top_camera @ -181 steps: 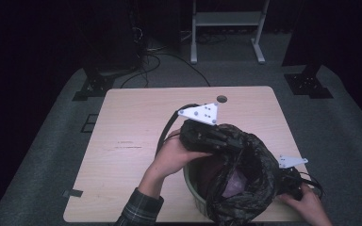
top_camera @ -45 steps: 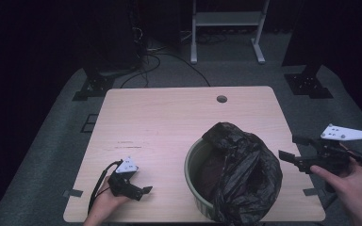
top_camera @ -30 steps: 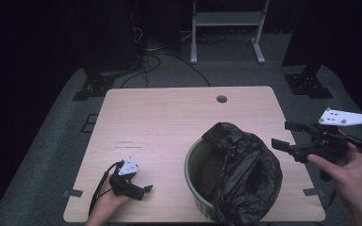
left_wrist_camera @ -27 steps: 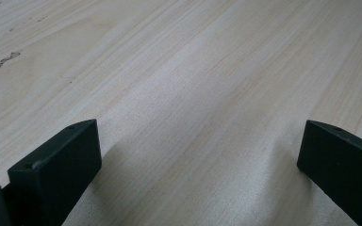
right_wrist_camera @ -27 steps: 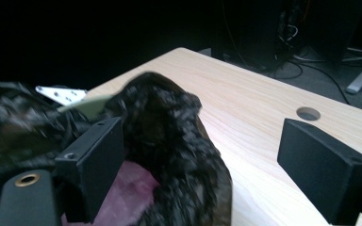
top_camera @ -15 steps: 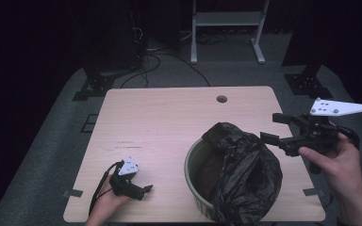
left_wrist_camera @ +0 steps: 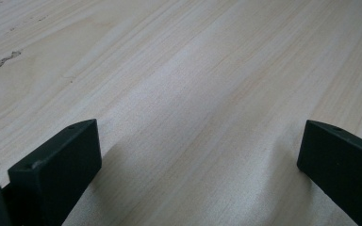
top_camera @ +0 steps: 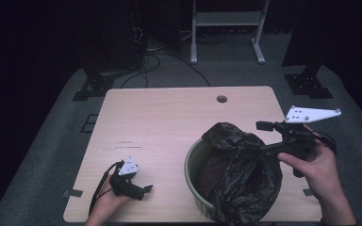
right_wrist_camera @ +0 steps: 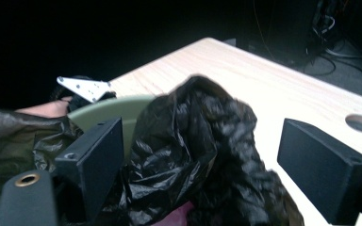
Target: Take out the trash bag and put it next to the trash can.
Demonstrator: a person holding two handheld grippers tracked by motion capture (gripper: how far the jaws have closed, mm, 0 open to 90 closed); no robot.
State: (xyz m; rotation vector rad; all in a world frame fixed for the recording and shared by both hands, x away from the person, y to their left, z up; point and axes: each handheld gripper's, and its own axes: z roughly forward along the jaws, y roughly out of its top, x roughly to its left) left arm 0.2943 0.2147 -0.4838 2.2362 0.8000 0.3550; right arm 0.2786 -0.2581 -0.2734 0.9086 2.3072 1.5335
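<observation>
Crinkled black bag (top_camera: 245, 179) drapes over the pale-green bin (top_camera: 194, 174).

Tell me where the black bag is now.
In the high view the black bag lines and drapes over the green bin at the table's near right; the open right gripper is at its far edge.

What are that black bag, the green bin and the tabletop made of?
Bag: looks like thin plastic film, glossy and heavily crinkled. Bin: probably moulded plastic, with a smooth, matt, pale green rim. Tabletop: pale wood or wood-look laminate, with fine straight grain lines and a matt finish.
</observation>
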